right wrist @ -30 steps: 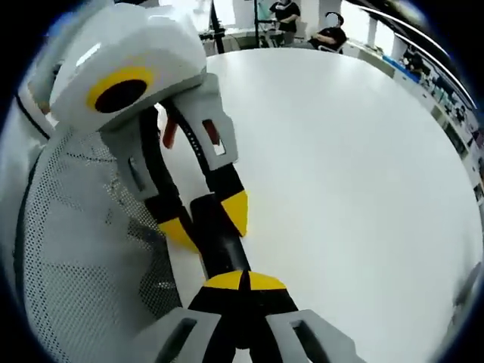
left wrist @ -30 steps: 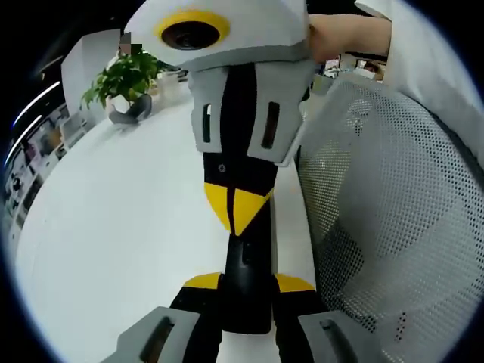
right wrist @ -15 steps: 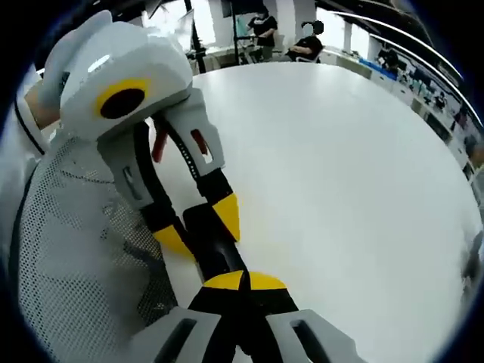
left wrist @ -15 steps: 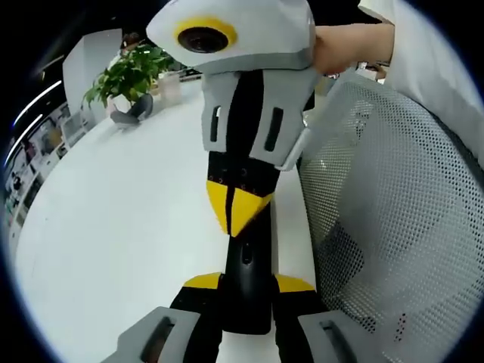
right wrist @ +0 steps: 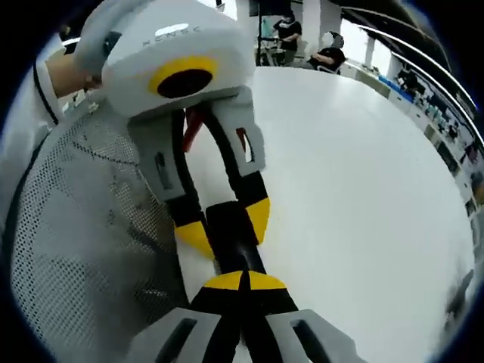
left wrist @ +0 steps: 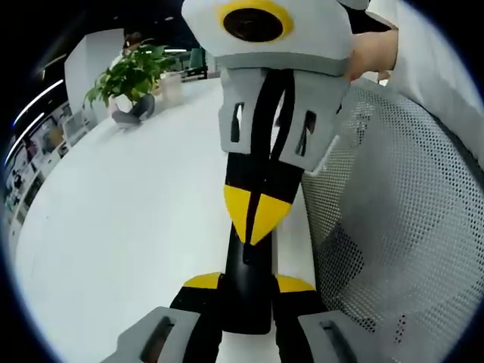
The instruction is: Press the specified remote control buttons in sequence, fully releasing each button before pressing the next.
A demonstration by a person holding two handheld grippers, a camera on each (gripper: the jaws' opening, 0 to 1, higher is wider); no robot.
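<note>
While clamped between the yellow-tipped jaws of the left gripper point(left wrist: 247, 283), black remote control point(left wrist: 246, 283) runs from 6 o'clock up toward the centre of the left gripper view, lying over the white table point(left wrist: 128, 219). Gripped at its near end; one small button visible on the top face, just under the yellow tips of the right gripper point(left wrist: 258, 223). Coming down from 12 o'clock there, jaws pressed together to a single point, touching or very nearly touching the remote's face; contact hard to confirm at this angle. Held from behind by a hand point(left wrist: 370, 53) at 1 o'clock. White mesh chair back point(left wrist: 393, 227) from 2 to 5 o'clock, beside the table edge. Potted plant point(left wrist: 128, 76) at 10 o'clock, far across the table. From the right gripper view, own jaws meeting at 6 o'clock over the remote control point(right wrist: 234, 242), tips closed on one another. Left gripper point(right wrist: 223, 223) descending from 11 o'clock, its yellow tips on either side of the remote's far end. Mesh chair back point(right wrist: 83, 249) from 7 to 10 o'clock, table point(right wrist: 355, 197) from 1 to 4 o'clock, seated people point(right wrist: 329, 53) at 1 o'clock.
</note>
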